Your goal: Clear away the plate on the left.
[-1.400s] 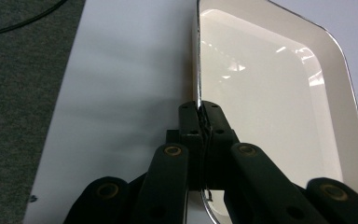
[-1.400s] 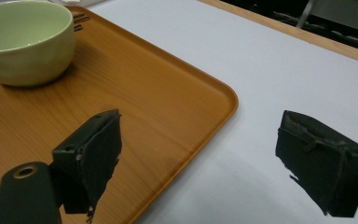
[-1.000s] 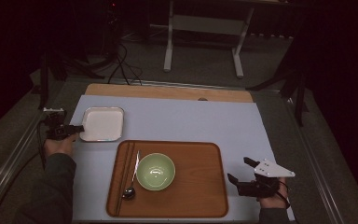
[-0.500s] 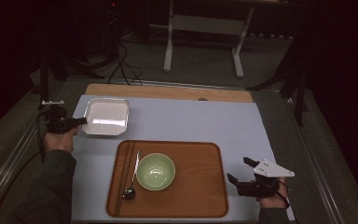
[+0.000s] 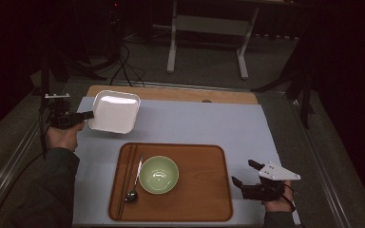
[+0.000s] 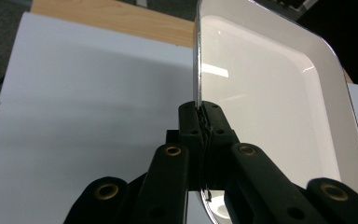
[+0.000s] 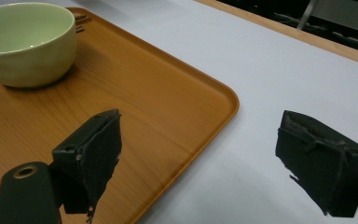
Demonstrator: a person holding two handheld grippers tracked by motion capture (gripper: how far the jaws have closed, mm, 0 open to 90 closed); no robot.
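A white square plate hangs tilted above the far left of the table, its inside facing up and toward me. My left gripper is shut on its left rim; in the left gripper view the jaws pinch the plate edge at the gripper tips. A wooden tray lies in front, holding a green bowl, dark chopsticks and a spoon. My right gripper stands open just right of the tray, with the tray corner between its spread fingers and the gripper holding nothing.
A pale blue mat covers the table, with a wooden strip along its far edge. A metal stand and cables are on the dark floor beyond. A metal rail runs along the left side.
My left gripper has lifted the white plate off the table, carried it up and to the right, and tilted it. The right gripper has stayed in place.
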